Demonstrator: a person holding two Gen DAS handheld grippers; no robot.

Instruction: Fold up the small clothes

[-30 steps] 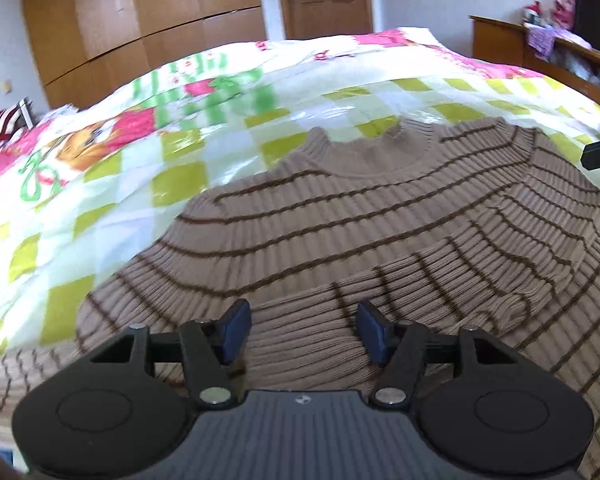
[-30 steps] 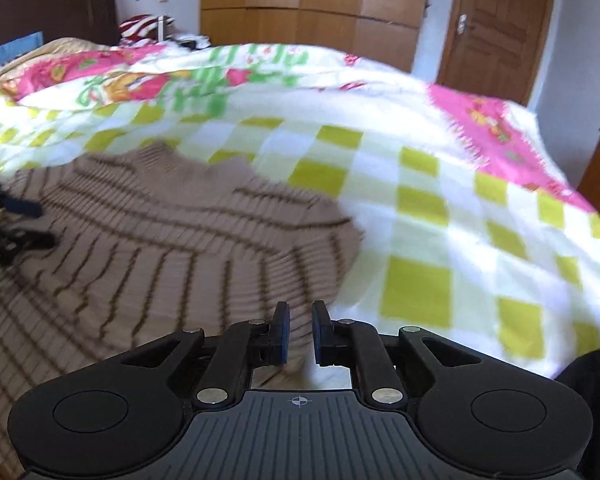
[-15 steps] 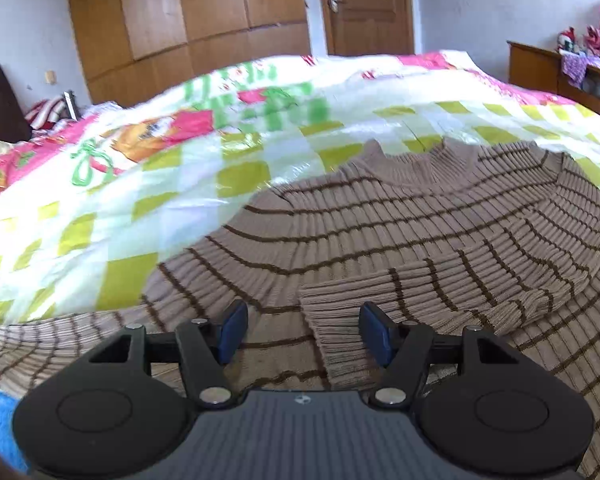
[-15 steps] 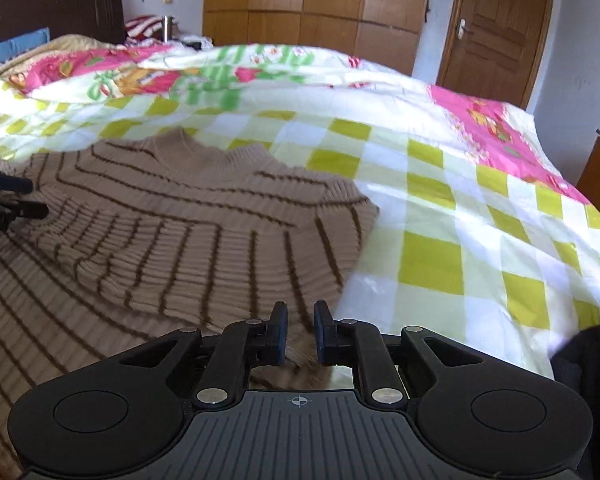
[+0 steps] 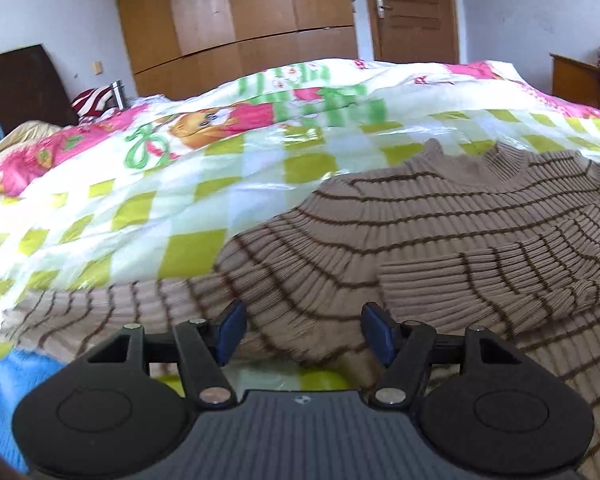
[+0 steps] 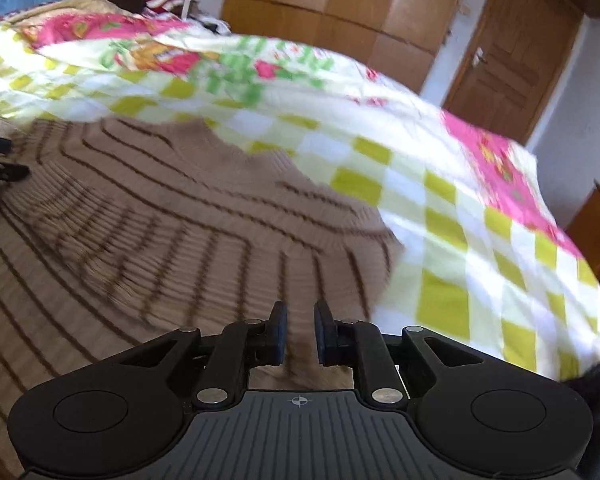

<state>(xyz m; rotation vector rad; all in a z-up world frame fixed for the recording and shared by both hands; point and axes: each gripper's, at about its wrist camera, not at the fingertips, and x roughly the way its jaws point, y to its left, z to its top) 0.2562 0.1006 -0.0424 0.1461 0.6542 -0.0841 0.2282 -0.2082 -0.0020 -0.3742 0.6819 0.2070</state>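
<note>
Tan striped sweater (image 5: 440, 232), left gripper (image 5: 304, 332) fingers apart

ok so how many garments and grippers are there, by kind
striped sweater: 1
blue garment: 1
hand-held gripper: 2, left open, right nearly closed with sweater fabric between the fingers
total: 4

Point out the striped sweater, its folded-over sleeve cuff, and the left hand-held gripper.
striped sweater (image 5: 440, 216): left wrist view, chest below the collar.
sleeve cuff (image 5: 416, 284): left wrist view, ribbed sleeve end.
left hand-held gripper (image 5: 302, 334): left wrist view, midway between its open fingertips.
</note>
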